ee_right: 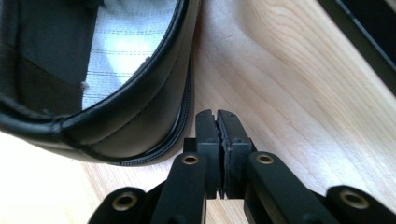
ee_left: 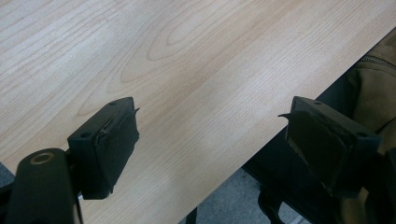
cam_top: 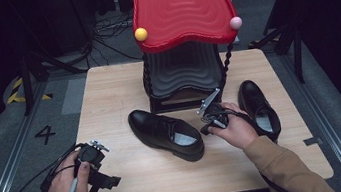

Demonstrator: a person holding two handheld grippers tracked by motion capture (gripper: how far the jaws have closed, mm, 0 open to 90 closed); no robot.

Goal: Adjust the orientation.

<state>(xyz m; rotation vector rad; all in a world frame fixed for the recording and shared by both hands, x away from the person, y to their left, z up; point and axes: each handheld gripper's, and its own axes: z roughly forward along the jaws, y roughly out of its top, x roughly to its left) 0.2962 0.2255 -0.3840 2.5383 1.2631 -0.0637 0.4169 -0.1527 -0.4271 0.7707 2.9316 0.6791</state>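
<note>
My right gripper [ee_right: 218, 122] has its jaws pressed together on nothing, parked just beside the heel of the glossy black leather lace-up shoe [cam_top: 166, 133] mid-frame, probably to nudge it, while my left gripper [ee_left: 210, 144] idles spread at lower left.

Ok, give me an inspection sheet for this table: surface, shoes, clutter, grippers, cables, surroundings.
Surface: light wood-grain table, bare around the shoes.
Job's things: two glossy black leather lace-up shoes, one mid-table, one at the right.
Clutter: red wavy-topped black stand at the back.
Grippers: left gripper jaws open over the table edge; right gripper jaws shut, empty, beside the middle shoe's heel.
Cables: black cable trails from the left gripper.
Surroundings: grey floor, dark.
</note>
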